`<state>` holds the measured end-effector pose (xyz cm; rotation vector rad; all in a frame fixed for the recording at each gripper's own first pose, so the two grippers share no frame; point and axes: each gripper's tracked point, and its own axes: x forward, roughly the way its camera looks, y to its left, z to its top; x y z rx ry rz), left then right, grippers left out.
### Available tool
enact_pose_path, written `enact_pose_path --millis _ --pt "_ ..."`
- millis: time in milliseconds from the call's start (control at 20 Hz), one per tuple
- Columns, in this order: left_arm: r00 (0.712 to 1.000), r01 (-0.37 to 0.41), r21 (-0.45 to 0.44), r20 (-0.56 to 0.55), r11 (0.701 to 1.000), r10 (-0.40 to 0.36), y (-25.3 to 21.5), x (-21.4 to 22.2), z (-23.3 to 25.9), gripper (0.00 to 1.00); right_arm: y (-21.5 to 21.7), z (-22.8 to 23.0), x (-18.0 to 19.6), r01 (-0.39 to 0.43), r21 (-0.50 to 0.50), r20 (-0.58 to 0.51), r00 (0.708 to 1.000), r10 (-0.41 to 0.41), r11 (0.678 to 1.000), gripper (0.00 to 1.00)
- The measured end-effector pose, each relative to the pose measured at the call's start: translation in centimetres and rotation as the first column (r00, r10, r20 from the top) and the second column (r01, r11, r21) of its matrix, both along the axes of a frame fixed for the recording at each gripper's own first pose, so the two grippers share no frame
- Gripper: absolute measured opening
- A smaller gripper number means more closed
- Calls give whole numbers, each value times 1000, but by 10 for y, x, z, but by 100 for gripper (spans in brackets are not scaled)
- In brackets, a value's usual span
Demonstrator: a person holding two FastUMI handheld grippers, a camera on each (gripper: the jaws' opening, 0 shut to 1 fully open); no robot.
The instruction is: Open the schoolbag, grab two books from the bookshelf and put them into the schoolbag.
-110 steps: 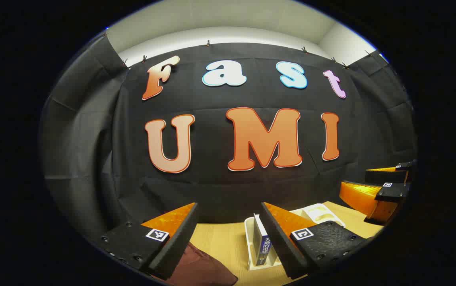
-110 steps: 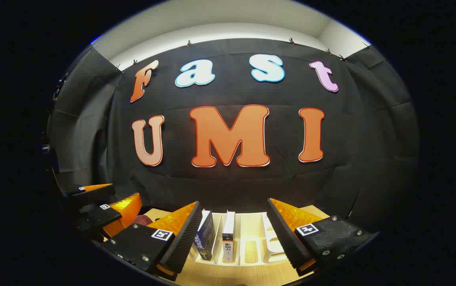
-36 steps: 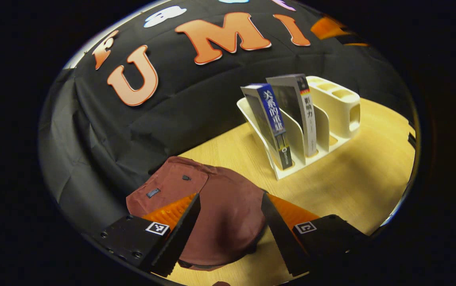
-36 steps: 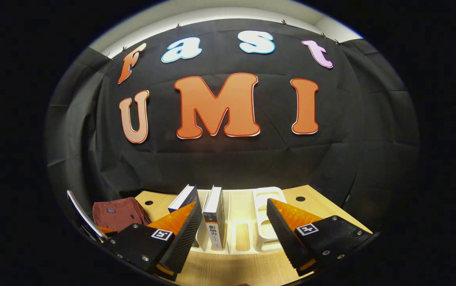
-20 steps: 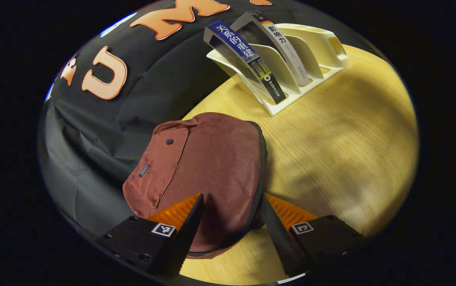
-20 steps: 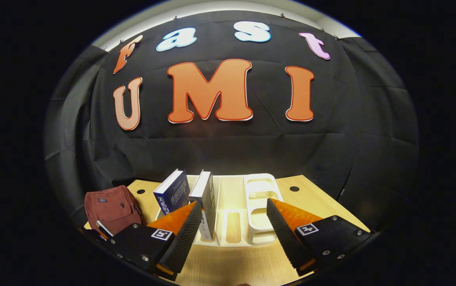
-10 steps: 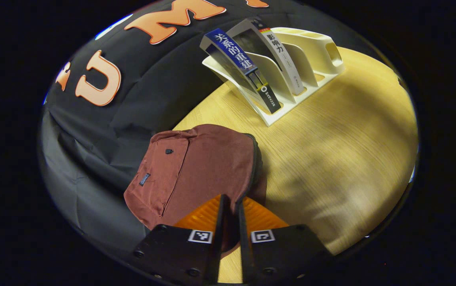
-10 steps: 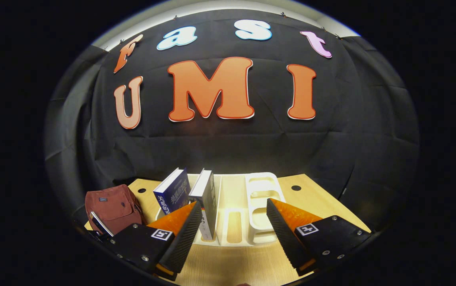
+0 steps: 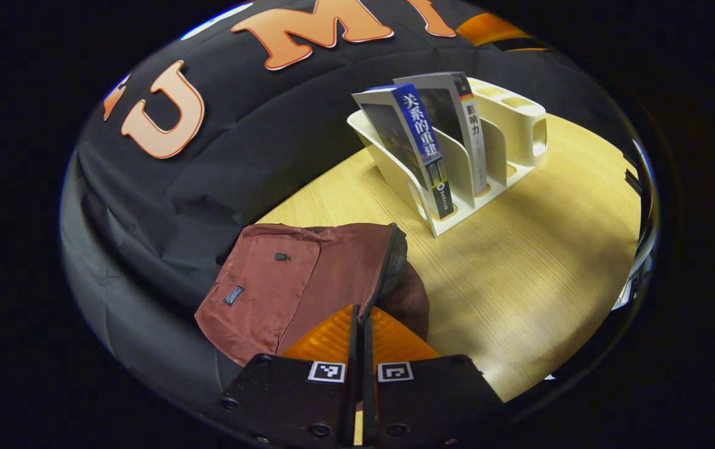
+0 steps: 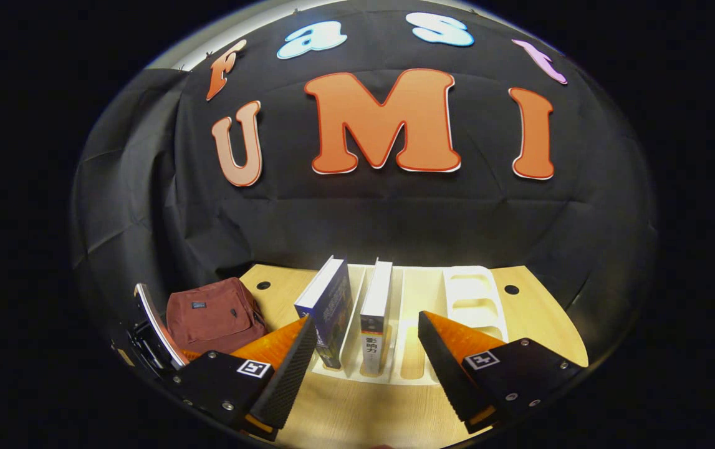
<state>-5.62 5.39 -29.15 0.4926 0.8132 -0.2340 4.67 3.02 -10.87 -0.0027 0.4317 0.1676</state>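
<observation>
A maroon schoolbag lies on the wooden table. My left gripper is shut on its zipper edge, and the top panel stands lifted off a dark gap. A white bookshelf rack beyond the bag holds a blue-spined book and a white-spined book, both upright. In the right gripper view my right gripper stands open and empty above the table, just short of the blue book and the white book. The schoolbag sits to its left.
The rack's right slots hold nothing. Two small round holes sit near the table's back edge. The black cloth wall stands close behind the bag and the rack. The left gripper's body shows beside the bag.
My left gripper, open over the bag a second ago, has shut on the zipper edge and raised it, so a gap shows. My right gripper stays open and has shifted slightly left.
</observation>
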Motion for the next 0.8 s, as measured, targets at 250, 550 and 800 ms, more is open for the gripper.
enact_pose_path --millis 250,550,800 --pt "999 32 -52 11 998 -32 23 25 36 5 27 5 20 -55 -3 -80 995 55 998 97" --pt "999 11 -134 51 991 -4 54 53 81 5 64 -6 43 -108 119 -261 956 136 987 98" --pt "998 2 -194 58 981 9 82 80 102 5 63 0 74 -105 7 -290 952 102 994 97"
